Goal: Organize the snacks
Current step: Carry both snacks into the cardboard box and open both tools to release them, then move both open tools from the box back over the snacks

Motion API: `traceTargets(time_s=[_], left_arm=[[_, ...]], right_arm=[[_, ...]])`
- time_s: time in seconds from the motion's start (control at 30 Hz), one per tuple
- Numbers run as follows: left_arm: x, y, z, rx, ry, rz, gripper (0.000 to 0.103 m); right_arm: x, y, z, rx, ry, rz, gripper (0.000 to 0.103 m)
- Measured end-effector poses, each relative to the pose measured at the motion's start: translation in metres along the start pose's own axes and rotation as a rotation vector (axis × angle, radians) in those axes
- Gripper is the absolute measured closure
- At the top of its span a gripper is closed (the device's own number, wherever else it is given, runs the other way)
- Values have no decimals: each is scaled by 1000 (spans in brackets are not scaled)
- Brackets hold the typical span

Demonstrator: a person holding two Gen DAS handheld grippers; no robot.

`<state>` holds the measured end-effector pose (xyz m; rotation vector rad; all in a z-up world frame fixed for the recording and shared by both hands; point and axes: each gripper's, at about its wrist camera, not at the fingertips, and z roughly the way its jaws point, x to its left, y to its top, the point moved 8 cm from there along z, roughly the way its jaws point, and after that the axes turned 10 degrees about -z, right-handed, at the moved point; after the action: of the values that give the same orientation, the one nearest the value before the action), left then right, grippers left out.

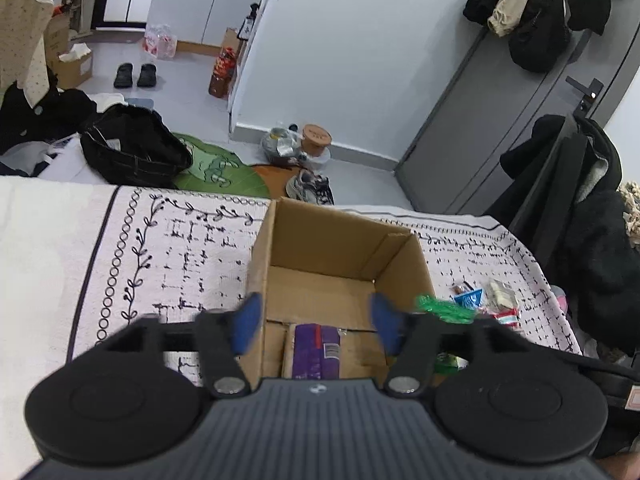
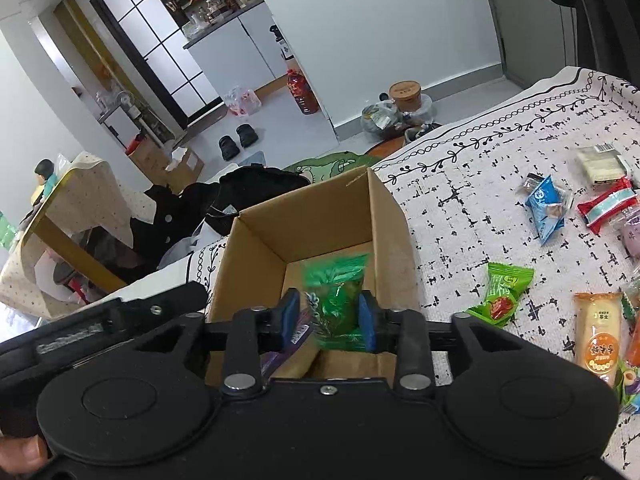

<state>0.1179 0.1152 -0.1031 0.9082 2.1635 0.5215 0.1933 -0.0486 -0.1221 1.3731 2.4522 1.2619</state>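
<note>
Right hand-held gripper (image 2: 328,320) was clamped on a green snack packet (image 2: 338,300), blue pads pressed against both sides, held over the open cardboard box (image 2: 394,236). The packet hung above the box interior, its top edge blurred. In the left wrist view the same green packet (image 1: 440,309) showed as a blur at the box's right wall.

Left hand-held gripper (image 1: 316,322) was spread wide with nothing between its blue pads, hovering over the near side of the cardboard box (image 1: 280,232). A purple snack packet (image 1: 316,350) lay flat on the box floor near the front wall; the right wrist view caught only a sliver of purple (image 2: 276,356) below the left finger.

The box sat on a white patterned cloth (image 1: 160,260) with black markings and a vine border; whether it covered a tabletop or a bed could not be told.

Loose snacks lay on the cloth (image 2: 460,208) to the right of the box: a green packet with a red picture (image 2: 500,294) just beside the box, an orange packet (image 2: 600,334) near it, a blue packet (image 2: 546,206) further back, a red-and-teal packet (image 2: 608,206) next to that, and a pale packet with a barcode (image 2: 600,162) at the far end. More wrappers at the right edge were cut off.
</note>
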Motion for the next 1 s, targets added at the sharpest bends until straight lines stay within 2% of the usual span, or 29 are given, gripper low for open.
traceTargets(time_s=[0.1, 0.33, 0.57, 0.7, 0.83, 1.0], left_arm=[[-6, -1, -2, 0, -6, 22, 18], [-26, -9, -1, 15, -17, 81, 12], [-52, -14, -4, 16, -53, 125, 1], [-70, -17, -5, 13, -75, 170, 0], [-87, -24, -6, 28, -89, 223, 0], [-108, -37, -3, 67, -109, 301, 0]], right_arm=[[-6, -1, -8, -6, -19, 6, 54], [-34, -7, -37, -33, -89, 21, 36], [-72, -6, -68, -50, -153, 39, 27], [-86, -8, -82, -48, -177, 38, 25], [-96, -10, -97, -50, -193, 29, 18], [-116, -19, -115, -43, -211, 34, 14]])
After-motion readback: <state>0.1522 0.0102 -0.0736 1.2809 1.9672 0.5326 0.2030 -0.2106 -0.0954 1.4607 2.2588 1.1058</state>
